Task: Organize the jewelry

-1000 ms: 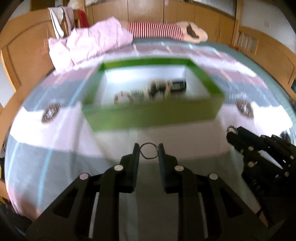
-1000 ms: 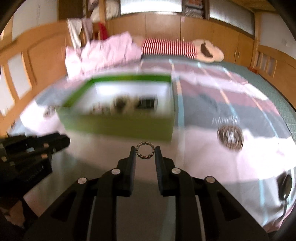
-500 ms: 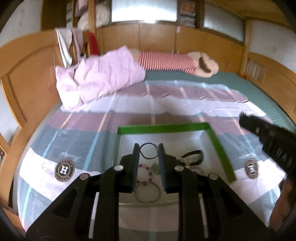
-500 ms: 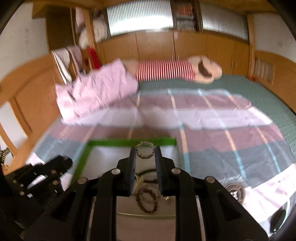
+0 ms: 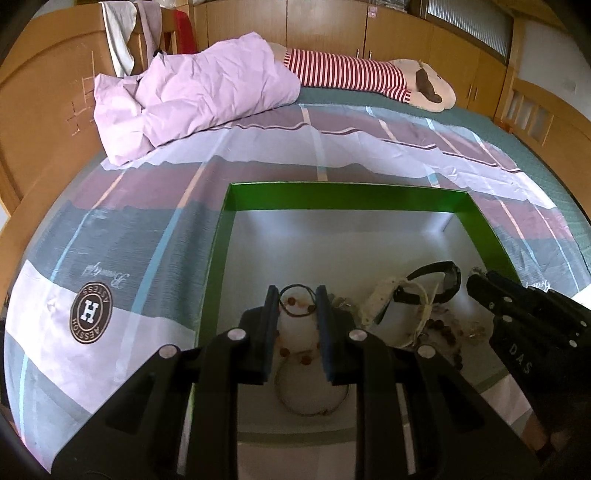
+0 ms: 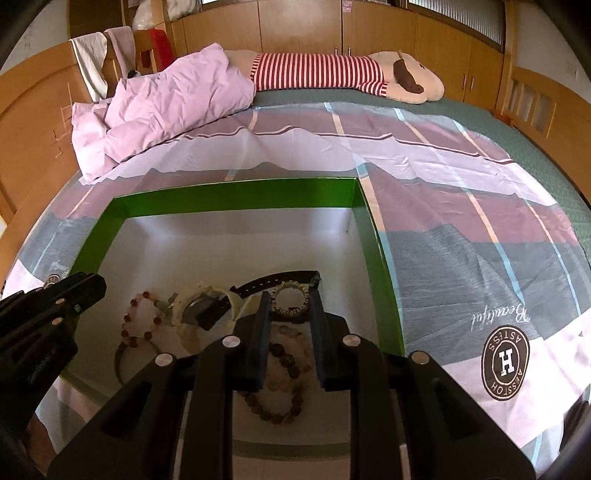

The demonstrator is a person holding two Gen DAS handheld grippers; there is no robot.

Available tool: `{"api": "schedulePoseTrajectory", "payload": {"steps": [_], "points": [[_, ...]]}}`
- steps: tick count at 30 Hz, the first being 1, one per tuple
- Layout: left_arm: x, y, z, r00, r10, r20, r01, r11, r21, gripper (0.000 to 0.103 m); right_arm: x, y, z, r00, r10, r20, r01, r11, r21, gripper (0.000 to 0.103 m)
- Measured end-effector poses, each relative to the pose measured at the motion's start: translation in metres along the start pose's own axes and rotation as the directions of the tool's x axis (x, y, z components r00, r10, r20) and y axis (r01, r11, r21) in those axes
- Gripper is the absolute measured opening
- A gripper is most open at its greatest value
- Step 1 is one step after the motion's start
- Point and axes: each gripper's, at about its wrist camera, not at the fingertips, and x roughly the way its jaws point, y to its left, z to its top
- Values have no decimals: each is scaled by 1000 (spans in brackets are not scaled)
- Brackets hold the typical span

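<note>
A green box (image 5: 343, 194) with a white floor lies on the bed; it also shows in the right wrist view (image 6: 236, 194). My left gripper (image 5: 297, 297) is shut on a thin dark ring bracelet (image 5: 297, 302) and holds it above the box's near left part. My right gripper (image 6: 290, 301) is shut on a pale beaded ring bracelet (image 6: 290, 303) above the box's near right part. On the box floor lie a red bead bracelet (image 6: 140, 320), a brown bead bracelet (image 6: 280, 387), a thin bangle (image 5: 310, 404), a black watch (image 5: 439, 280) and a cream watch (image 6: 201, 308).
The striped bedsheet (image 5: 147, 236) spreads around the box. A pink quilt (image 5: 192, 92) and a striped plush toy (image 5: 354, 74) lie at the far end. Wooden bed rails (image 5: 40, 92) and cupboards (image 6: 306, 26) surround the bed.
Both grippers, each still holding its bracelet, have risen from in front of the box, moved over it and come lower above its floor.
</note>
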Motion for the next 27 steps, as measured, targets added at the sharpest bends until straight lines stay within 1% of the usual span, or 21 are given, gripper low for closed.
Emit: {"api": "schedulePoseTrajectory", "payload": {"steps": [12, 13, 14, 15, 16, 17, 18, 19, 20, 21, 22, 23, 24, 25, 26, 27], "points": [[17, -7, -2, 999, -10, -31, 10, 1000, 12, 21, 15, 0, -5, 1000, -8, -30, 8, 1000, -3, 21], [18, -8, -2, 999, -9, -34, 9, 1000, 12, 21, 15, -1, -5, 999, -6, -32, 6, 1000, 2, 26], [18, -8, -2, 999, -5, -38, 6, 1000, 11, 24, 15, -2, -5, 999, -4, -32, 4, 1000, 8, 28], [18, -8, -3, 999, -8, -42, 8, 1000, 8, 36, 13, -3, -5, 1000, 2, -22, -1, 1000, 9, 36], [18, -8, -3, 999, -11, -40, 11, 1000, 3, 41, 10, -4, -4, 1000, 1, -9, 0, 1000, 11, 41], [16, -8, -3, 999, -9, -36, 9, 1000, 0, 45, 7, -5, -4, 1000, 0, 1, 0, 1000, 11, 42], [15, -8, -3, 999, -3, -34, 3, 1000, -1, 46, 5, -5, -4, 1000, 1, 7, -1, 1000, 11, 45], [13, -7, -3, 999, 1, -34, -1, 1000, 0, 48, 1, -6, -3, 1000, 0, 16, 0, 1000, 12, 52], [10, -7, -3, 1000, 4, -31, -4, 1000, -1, 54, -3, -7, -3, 1000, 0, 26, 0, 1000, 13, 55], [8, -7, -3, 1000, 6, -25, -6, 1000, -2, 58, -9, -7, -3, 999, 1, 42, -1, 1000, 12, 61], [2, -6, -3, 1000, 10, -12, -10, 1000, -3, 60, -15, -8, -2, 998, -2, 58, 2, 1000, 7, 65], [-2, -6, -4, 1000, 13, -6, -13, 1000, -2, 65, -21, -7, -3, 997, -8, 73, 8, 1000, -1, 68], [-9, -6, -5, 1000, 24, 6, -24, 1000, 4, 71, -26, -7, -3, 996, -15, 88, 16, 1000, -9, 76], [-14, -7, -5, 999, 34, 18, -34, 999, 9, 73, -32, -7, -4, 994, -25, 106, 27, 1000, -15, 82], [-21, -8, -6, 998, 46, 40, -46, 999, 17, 75, -39, -7, -5, 991, -33, 129, 36, 999, -21, 84], [-28, -9, -8, 997, 57, 58, -58, 998, 26, 80, -44, -7, -5, 989, -41, 141, 45, 999, -25, 92]]}}
